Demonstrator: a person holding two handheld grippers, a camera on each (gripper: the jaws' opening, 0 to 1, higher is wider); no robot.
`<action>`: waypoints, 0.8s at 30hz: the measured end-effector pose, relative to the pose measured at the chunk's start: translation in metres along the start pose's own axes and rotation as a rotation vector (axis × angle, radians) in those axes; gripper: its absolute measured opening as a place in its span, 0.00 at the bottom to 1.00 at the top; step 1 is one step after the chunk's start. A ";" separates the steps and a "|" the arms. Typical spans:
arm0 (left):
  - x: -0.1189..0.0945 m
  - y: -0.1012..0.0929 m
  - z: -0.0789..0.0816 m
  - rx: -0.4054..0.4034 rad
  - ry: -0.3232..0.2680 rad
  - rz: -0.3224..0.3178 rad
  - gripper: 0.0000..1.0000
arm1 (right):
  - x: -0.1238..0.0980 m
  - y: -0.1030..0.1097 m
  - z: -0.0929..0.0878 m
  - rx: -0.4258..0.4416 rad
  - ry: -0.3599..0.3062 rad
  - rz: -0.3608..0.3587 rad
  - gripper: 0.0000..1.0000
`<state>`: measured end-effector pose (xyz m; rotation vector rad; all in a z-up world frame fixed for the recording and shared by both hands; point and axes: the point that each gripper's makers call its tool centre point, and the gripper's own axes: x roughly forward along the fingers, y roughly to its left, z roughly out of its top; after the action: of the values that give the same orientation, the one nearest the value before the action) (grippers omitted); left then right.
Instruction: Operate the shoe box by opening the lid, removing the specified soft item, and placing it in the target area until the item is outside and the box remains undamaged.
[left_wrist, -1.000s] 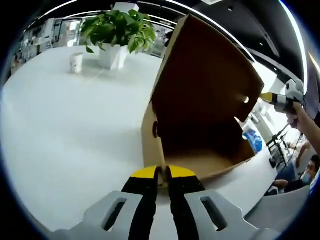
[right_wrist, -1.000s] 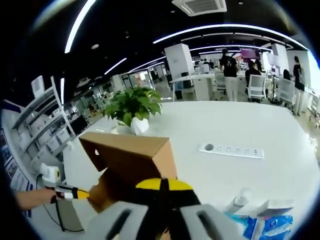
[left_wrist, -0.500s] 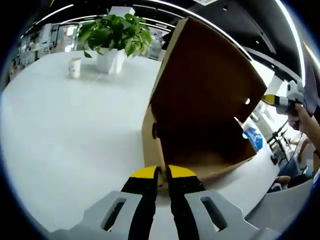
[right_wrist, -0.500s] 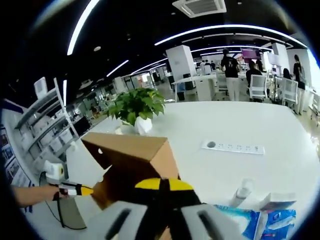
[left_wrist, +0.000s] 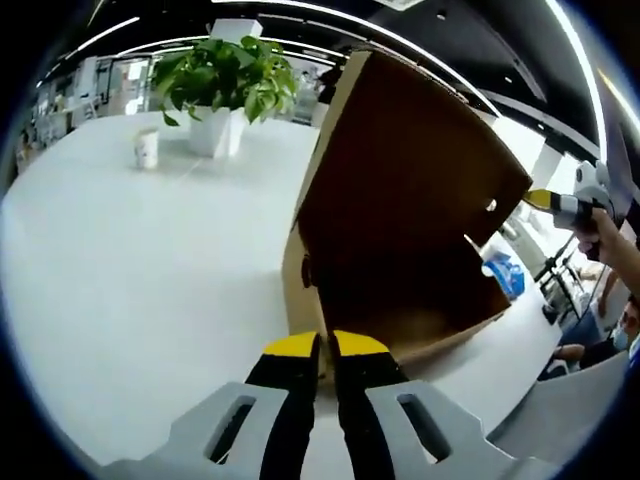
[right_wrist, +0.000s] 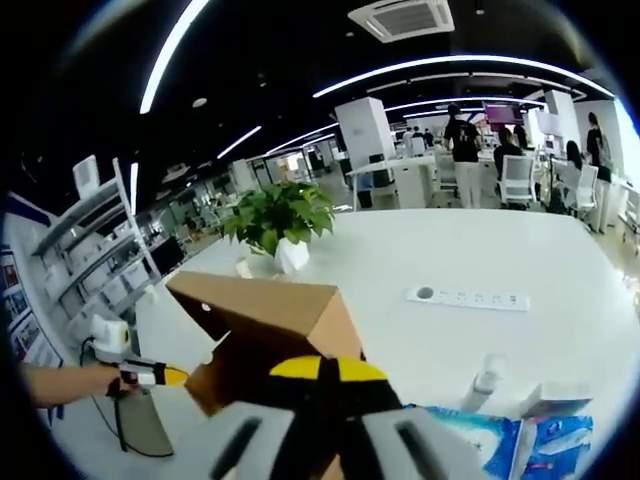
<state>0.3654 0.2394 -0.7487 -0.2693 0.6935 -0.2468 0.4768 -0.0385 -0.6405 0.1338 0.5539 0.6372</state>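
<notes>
My left gripper, jaws pinched narrow on the shoe box front wall. Lid stands open toward 1 o'clock; interior looks empty. Right gripper, jaws together, grips the lid's top edge. Blue packets lie at 4 o'clock.

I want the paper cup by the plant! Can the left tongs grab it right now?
Probably not. The left tongs are shut on the shoe box edge, and the paper cup stands far across the bare table.

The shoe box is matt brown cardboard, and the white table looks smooth and faintly glossy.
</notes>
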 end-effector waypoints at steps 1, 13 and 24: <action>-0.001 -0.004 0.005 -0.003 -0.015 -0.017 0.01 | 0.000 0.000 -0.001 0.001 -0.001 0.002 0.00; -0.006 -0.026 0.045 0.097 -0.076 -0.054 0.05 | -0.005 0.003 -0.009 0.008 -0.011 0.008 0.00; -0.020 -0.032 0.084 0.157 -0.143 -0.044 0.14 | -0.009 0.007 -0.022 0.008 -0.004 0.022 0.00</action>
<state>0.4015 0.2294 -0.6641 -0.1505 0.5241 -0.3192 0.4559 -0.0394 -0.6531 0.1483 0.5519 0.6560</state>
